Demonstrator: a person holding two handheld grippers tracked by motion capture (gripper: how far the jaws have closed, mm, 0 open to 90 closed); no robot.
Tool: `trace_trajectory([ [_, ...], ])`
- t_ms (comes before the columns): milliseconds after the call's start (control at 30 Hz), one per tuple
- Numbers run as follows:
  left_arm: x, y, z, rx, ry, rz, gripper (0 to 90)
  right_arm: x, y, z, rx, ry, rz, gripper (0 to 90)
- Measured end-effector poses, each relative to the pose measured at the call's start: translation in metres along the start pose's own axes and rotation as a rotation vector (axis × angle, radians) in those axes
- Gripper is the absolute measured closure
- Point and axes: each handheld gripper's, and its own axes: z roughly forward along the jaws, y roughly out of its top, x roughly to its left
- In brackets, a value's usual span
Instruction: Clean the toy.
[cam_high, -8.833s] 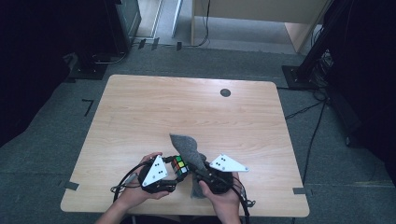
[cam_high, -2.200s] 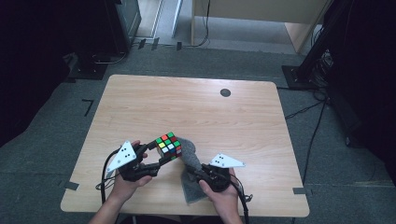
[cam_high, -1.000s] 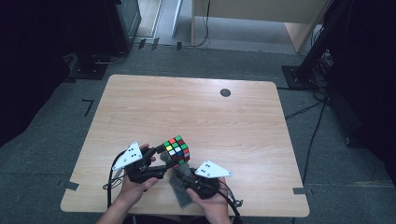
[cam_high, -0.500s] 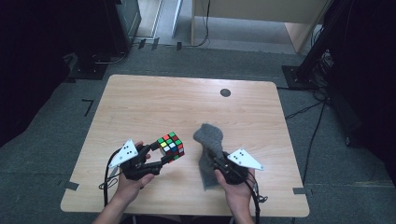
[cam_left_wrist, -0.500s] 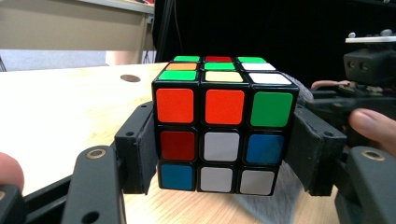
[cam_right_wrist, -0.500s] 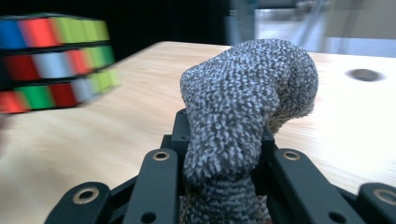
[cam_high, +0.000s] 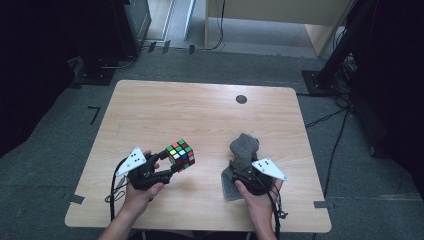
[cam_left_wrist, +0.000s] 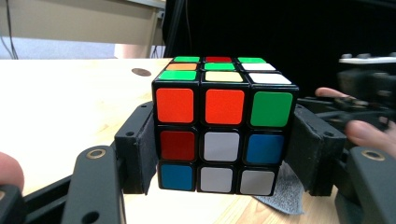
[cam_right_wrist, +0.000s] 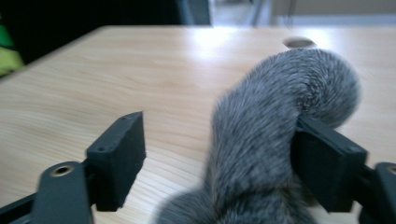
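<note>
A scrambled Rubik's cube (cam_high: 181, 155) is held a little above the wooden table (cam_high: 200, 115) at the front left. My left gripper (cam_high: 175, 163) is shut on it, a pad pressed on each side of the cube (cam_left_wrist: 224, 126). At the front right, a grey fuzzy cloth (cam_high: 244, 146) lies crumpled on the table. My right gripper (cam_high: 242, 165) is around it and its jaws have just been opening. In the right gripper view the cloth (cam_right_wrist: 261, 135) leans on the right-hand pad, and the left-hand pad (cam_right_wrist: 119, 158) stands clear of it.
A small dark round hole (cam_high: 241, 99) sits near the table's far edge. Black stands and cables (cam_high: 345, 75) are on the floor around the table. Bare wood lies between and beyond the hands.
My right gripper carried the cloth away from the cube to the right, and its jaws have opened. The cloth has sunk onto the table. The left gripper with the cube has barely moved.
</note>
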Motion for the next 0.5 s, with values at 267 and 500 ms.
trace_trajectory([
  [267, 0.002, 0.002, -0.002, -0.008, 0.007, -0.011, 34.4, 0.025, 0.012, -0.006, -0.003, 0.035, -0.038, 17.2],
  [500, -0.004, 0.000, 0.005, 0.017, 0.011, -0.015, 34.3, 0.055, 0.010, -0.003, -0.015, 0.224, -0.054, 16.0],
])
